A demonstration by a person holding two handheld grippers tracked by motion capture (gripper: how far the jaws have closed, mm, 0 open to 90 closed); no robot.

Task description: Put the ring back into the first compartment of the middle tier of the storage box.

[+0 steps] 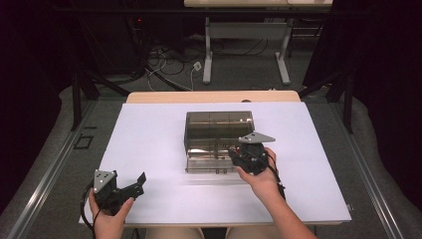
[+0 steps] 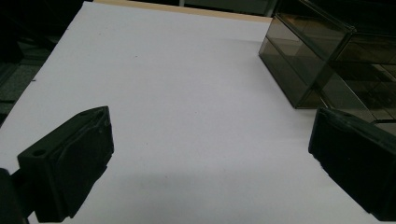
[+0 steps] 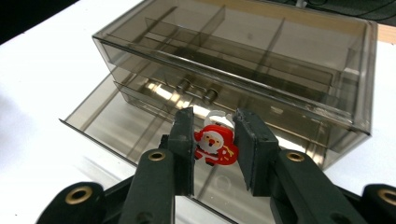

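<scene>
Near the front left corner of the white worktop (image 1: 149, 144), the left gripper (image 1: 132, 188) rests low with its jaws wide open and nothing between them. In the middle of the worktop sits a smoky see-through plastic box with drawers (image 1: 219, 127), and its bottom drawer (image 3: 130, 128) is pulled out toward the front edge. Just over that open drawer, the right gripper (image 3: 212, 144) has its jaws closed on a little red Santa ring (image 3: 215, 145).
</scene>
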